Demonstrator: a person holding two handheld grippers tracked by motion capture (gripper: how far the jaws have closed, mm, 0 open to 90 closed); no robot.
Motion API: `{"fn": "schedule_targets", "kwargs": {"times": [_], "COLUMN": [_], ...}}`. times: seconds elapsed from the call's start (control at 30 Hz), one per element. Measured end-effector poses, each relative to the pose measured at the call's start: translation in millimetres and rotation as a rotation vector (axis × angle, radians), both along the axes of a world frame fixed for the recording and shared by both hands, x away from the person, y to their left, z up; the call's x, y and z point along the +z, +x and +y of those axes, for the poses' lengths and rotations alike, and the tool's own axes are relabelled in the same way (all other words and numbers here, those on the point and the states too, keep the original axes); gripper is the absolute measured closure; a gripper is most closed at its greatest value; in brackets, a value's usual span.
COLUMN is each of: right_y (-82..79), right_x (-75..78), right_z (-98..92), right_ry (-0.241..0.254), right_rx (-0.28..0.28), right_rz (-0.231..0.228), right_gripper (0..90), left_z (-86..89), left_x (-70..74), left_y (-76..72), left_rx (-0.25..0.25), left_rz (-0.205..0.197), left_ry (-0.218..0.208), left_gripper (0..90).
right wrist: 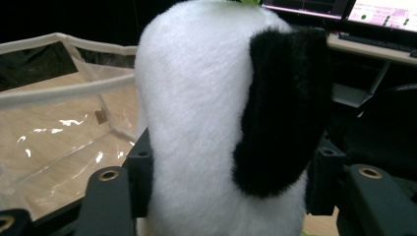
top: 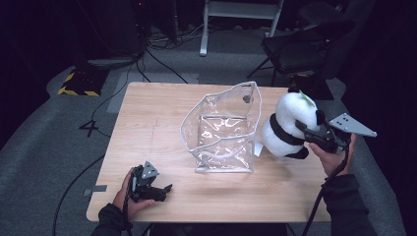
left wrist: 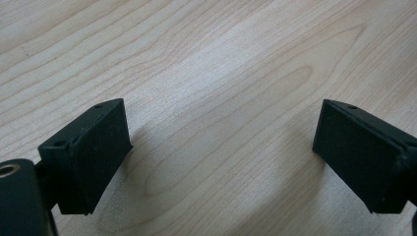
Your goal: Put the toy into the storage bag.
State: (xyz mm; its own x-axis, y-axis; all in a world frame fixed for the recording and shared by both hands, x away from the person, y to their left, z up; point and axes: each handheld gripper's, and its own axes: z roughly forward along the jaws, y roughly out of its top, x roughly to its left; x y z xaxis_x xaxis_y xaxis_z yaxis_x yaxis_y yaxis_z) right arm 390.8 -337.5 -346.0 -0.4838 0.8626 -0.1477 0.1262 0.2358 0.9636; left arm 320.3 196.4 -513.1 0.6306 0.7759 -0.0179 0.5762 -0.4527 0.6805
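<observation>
A white and black plush panda hangs just above the table's right side, and my right gripper is shut on it. In the right gripper view the plush panda bulges between the two jaws, which squeeze its body from both sides. To its left stands a clear plastic bag with a white rim, mouth open upward; the clear plastic bag lies beyond the toy there. My left gripper rests on the table near the front left edge, open; its fingers have only bare wood between them.
The wooden table has open surface at its left and front. A black chair and a white frame stand on the floor behind. Cables run over the grey carpet at the left.
</observation>
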Motion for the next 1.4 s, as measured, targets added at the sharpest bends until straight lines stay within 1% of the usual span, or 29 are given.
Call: {"fn": "schedule_targets", "kwargs": {"times": [0.1,0.33,0.37,0.4,0.5,0.6,0.8,0.83,0.87,1.0,1.13,1.23,1.4], "right_y": [4.5,8.6,10.1,10.1,10.7,10.1,8.9,7.3,7.3,3.5,2.5,1.3,0.8], "right_x": [14.8,41.4,46.9,46.9,54.0,59.4,74.3,79.1,79.1,87.8,95.0,99.8,106.7], "right_z": [0.8,3.7,4.9,4.9,7.4,10.6,15.1,17.2,17.2,21.6,24.3,27.7,30.4], "right_ry": [0.010,0.016,0.019,0.019,0.031,0.029,0.028,0.028,0.028,0.029,0.041,0.036,0.045], "right_rx": [-0.006,-0.026,-0.026,-0.026,-0.022,-0.018,-0.017,-0.016,-0.016,-0.005,0.002,0.002,0.008], "right_rz": [-0.022,-0.061,-0.069,-0.069,-0.081,-0.089,-0.116,-0.125,-0.125,-0.147,-0.156,-0.170,-0.177], "right_gripper": [40.1,40.1,40.1,40.1,40.1,40.2,40.1,40.1,40.1,40.1,40.1,40.1,40.2], "left_z": [-0.1,0.0,0.1,0.0,-0.1,0.0,0.1,0.1,0.1,0.0,0.0,-0.1,-0.1], "left_x": [0.0,0.0,0.0,0.0,-0.1,-0.1,0.0,0.0,0.0,-0.1,0.0,-0.1,-0.1], "left_y": [-0.1,0.0,0.1,0.1,0.0,0.0,0.1,0.1,0.1,0.0,0.1,0.0,0.0], "left_rx": [0.001,0.003,0.003,0.003,0.005,0.005,0.004,0.004,0.004,0.005,0.004,0.005,0.005], "left_rz": [0.001,-0.001,-0.001,-0.001,0.000,0.000,-0.001,-0.001,-0.001,0.000,-0.001,0.000,0.000], "left_ry": [-0.001,0.001,0.001,0.000,-0.002,-0.001,0.000,0.000,0.000,-0.001,0.000,-0.002,-0.001], "left_gripper": [7.2,7.2,7.2,7.2,7.2,7.2,7.2,7.2,7.2,7.2,7.2,7.2,7.2]}}
